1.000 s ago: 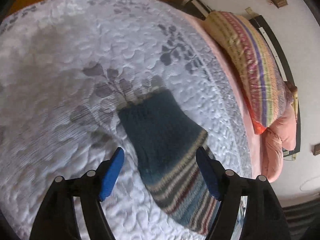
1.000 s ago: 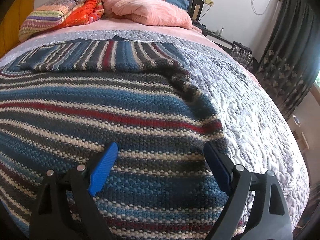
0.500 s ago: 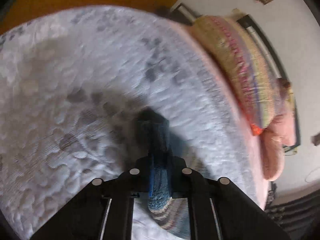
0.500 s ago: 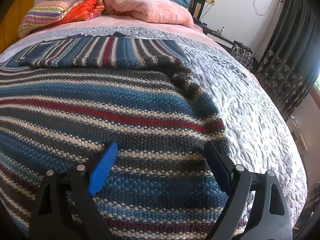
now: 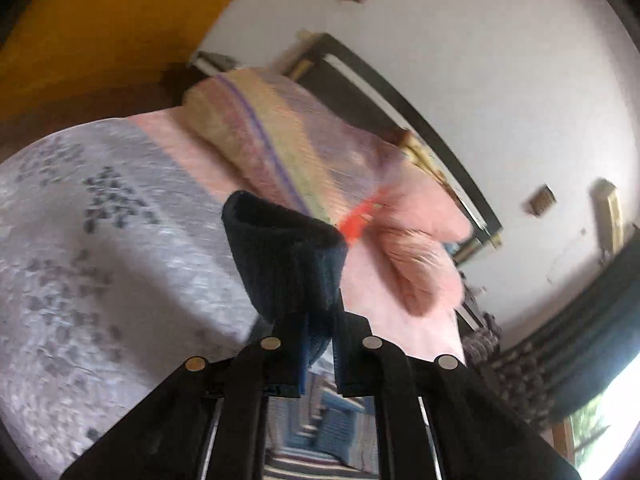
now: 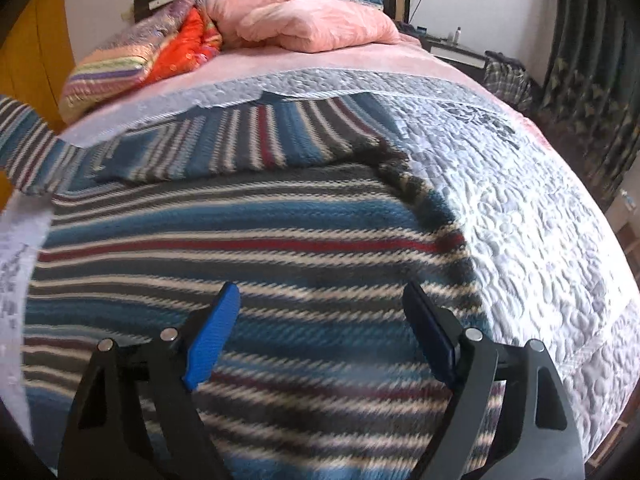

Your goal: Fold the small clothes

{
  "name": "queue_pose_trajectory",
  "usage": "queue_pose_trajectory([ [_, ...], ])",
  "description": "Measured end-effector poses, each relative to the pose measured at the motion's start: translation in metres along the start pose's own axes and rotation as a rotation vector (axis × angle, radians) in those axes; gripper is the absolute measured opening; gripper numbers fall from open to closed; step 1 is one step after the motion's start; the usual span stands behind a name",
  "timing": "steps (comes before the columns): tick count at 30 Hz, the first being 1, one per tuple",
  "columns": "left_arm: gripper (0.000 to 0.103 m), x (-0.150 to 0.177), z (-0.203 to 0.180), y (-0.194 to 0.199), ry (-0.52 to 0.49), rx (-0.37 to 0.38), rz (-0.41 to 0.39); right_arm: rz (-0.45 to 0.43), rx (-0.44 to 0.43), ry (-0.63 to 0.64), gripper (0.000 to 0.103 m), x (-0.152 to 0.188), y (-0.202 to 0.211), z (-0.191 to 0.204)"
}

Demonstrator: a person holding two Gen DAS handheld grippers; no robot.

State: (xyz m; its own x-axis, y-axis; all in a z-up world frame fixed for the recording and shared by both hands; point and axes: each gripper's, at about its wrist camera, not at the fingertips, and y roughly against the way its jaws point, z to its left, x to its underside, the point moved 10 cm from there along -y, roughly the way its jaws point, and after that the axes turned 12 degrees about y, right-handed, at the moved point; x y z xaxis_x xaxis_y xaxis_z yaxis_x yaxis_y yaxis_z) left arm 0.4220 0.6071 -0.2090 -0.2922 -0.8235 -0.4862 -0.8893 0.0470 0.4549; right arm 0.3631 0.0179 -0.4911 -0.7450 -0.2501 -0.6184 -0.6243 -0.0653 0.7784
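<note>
The left gripper (image 5: pixel 318 354) is clenched on the dark blue cuff (image 5: pixel 286 258) of the sweater's sleeve. The two black fingers (image 5: pixel 286 354) press the knit between them, and the cuff stands up past the fingertips, its open end pointing away from the camera. This view is blurred. Left of the fingers lies the grey quilt (image 5: pixel 100 248) with a leaf pattern. Beyond the cuff there is a striped blanket (image 5: pixel 288 140), and to the right of it a pink duvet (image 5: pixel 416 256). Below, between the finger arms, a piece of the striped knit shows.

The right gripper (image 6: pixel 322 312) is released, with its jaws wide apart. The blue pads (image 6: pixel 214 334) hang just above the sweater (image 6: pixel 256 240); I cannot tell if they touch it. The sweater lies spread on the quilt (image 6: pixel 532 216), with stripes of blue, grey, cream and red, and it fills the area under and ahead of the fingers. Its right edge runs just beside the right finger. One sleeve is folded across the body, ahead of the fingers. At the far left edge of the right view, the other sleeve (image 6: pixel 24 148) is lifted off the bed. Far ahead, at the head of the bed, are the striped blanket (image 6: pixel 116 68) and the pink duvet (image 6: pixel 304 12).
</note>
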Motion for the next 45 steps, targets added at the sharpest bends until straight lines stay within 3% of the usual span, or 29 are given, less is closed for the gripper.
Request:
queue_pose_trajectory([
  [7, 0.008, 0.08, -0.085, -0.048, -0.085, 0.061, 0.103, -0.024, -0.051, -0.061, 0.087, 0.008, 0.027, -0.005],
  [14, 0.008, 0.181, -0.125, -0.113, -0.145, 0.07, 0.214, -0.013, -0.069, -0.13, 0.087, 0.021, 0.028, -0.024],
  [25, 0.009, 0.354, -0.098, -0.213, -0.282, -0.054, 0.389, 0.032, -0.1, -0.198, 0.087, 0.034, 0.015, -0.039],
  [27, 0.014, 0.382, -0.084, -0.228, -0.302, -0.079, 0.463, 0.046, -0.132, -0.219, 0.087, 0.029, 0.012, -0.04],
  [29, 0.027, 0.399, -0.071, -0.231, -0.296, -0.083, 0.507, 0.056, -0.173, -0.243, 0.087, 0.015, 0.01, -0.043],
  [31, 0.056, 0.405, -0.064, -0.214, -0.279, -0.03, 0.511, 0.054, -0.223, -0.266, 0.088, -0.004, 0.008, -0.046],
  [34, 0.075, 0.388, -0.048, -0.163, -0.234, 0.075, 0.399, 0.061, -0.371, -0.306, 0.089, -0.047, -0.004, -0.038],
  [37, 0.081, 0.374, -0.023, -0.123, -0.246, 0.107, 0.3, 0.094, -0.549, -0.347, 0.089, -0.094, -0.031, -0.015],
  [40, 0.081, 0.362, 0.015, -0.106, -0.229, 0.102, 0.281, 0.204, -0.708, -0.441, 0.087, -0.125, -0.077, 0.009],
  [42, 0.081, 0.355, 0.036, -0.099, -0.199, 0.102, 0.265, 0.257, -0.746, -0.483, 0.076, -0.142, -0.11, 0.019],
  [45, 0.081, 0.345, 0.049, -0.1, -0.134, 0.133, 0.273, 0.348, -0.753, -0.502, 0.07, -0.151, -0.139, 0.029],
])
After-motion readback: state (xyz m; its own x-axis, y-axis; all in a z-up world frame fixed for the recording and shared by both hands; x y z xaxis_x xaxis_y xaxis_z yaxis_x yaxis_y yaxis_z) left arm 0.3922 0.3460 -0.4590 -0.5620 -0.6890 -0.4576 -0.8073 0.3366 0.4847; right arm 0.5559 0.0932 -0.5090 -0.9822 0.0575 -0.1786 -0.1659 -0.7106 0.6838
